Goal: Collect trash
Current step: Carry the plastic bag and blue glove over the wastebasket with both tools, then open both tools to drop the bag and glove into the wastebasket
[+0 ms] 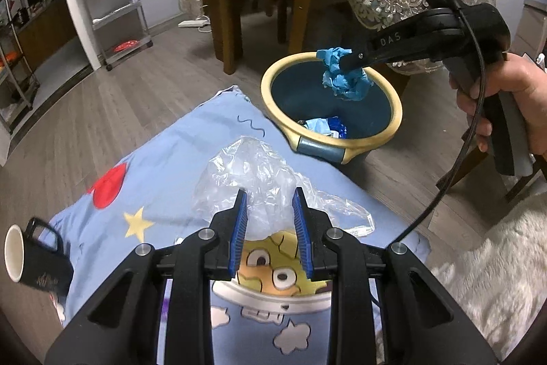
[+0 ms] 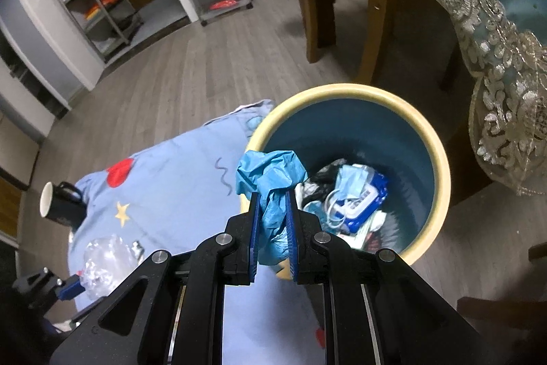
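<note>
So the right gripper (image 2: 271, 194) is clamped on a crumpled blue glove (image 2: 270, 180), holding it right over the near rim of the bin (image 2: 441, 180), which already has 1 wipes pack (image 2: 359, 197) and other trash inside. Meanwhile the left gripper (image 1: 270, 194) is pinched on a clear plastic bag (image 1: 259, 170) over the blue cartoon cloth (image 1: 164, 159). A black mug (image 1: 30, 262) lies tipped on the cloth's edge.

We note a crumpled sky-blue glove (image 2: 270, 177); a round bin (image 2: 441, 166) with cream rim and teal inside; a pale-blue cloth (image 1: 164, 166) printed with red circle, yellow star, white clouds and a yellow cartoon face. Clear crinkled plastic bag (image 1: 253, 173). Black mug (image 1: 37, 259), white within. Black tongs (image 1: 270, 211), blue pads (image 1: 239, 228). Grey wood-grain floor (image 1: 143, 91).
</note>
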A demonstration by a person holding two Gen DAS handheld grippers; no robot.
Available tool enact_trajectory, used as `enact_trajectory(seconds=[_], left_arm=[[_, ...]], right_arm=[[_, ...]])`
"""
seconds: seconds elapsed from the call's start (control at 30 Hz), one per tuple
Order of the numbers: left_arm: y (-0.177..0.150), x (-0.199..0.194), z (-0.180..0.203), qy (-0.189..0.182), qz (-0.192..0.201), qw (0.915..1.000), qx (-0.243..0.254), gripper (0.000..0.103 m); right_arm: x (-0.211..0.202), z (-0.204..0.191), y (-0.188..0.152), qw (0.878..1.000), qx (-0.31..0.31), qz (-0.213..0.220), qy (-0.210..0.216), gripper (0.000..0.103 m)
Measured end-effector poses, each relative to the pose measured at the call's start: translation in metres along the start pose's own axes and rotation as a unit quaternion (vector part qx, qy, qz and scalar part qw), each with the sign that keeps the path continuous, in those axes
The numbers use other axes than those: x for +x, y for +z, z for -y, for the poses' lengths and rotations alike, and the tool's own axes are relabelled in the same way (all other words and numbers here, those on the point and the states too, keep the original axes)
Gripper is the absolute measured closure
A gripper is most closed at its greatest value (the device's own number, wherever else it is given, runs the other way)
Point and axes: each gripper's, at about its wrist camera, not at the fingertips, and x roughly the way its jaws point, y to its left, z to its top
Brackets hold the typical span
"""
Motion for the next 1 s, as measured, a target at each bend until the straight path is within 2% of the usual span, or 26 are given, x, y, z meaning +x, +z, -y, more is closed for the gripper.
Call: enact_trajectory(seconds=[0.2, 0.33, 0.7, 0.87, 1.0], left_arm=[[0.022, 0.019, 0.005, 0.004, 0.004, 0.9998, 0.019, 0.077], [0.04, 0.036, 0.008, -0.011, 0.005, 0.9998, 0.017, 0.077], [0.072, 0.08, 0.039, -0.028, -0.004, 0.998, 0.057, 0.077], [0.076, 0.101, 0.053, -0.037, -0.014, 0.9973, 0.062, 0.077], [0.085, 0.102, 0.06, -0.035, 0.003, 0.9967, 0.073, 0.077]], right_arm=[[0.006, 0.021, 0.006, 1.0, 0.024, 0.01, -0.003, 0.088], [0.007, 0.038, 0.008, 0.998, 0.06, 0.02, -0.013, 0.088], [0.006, 0.081, 0.003, 0.986, 0.156, 0.037, -0.041, 0.088], [0.008, 0.088, -0.001, 0.984, 0.171, 0.032, -0.04, 0.088], [0.002, 0.089, 0.002, 0.984, 0.17, 0.047, -0.039, 0.087]])
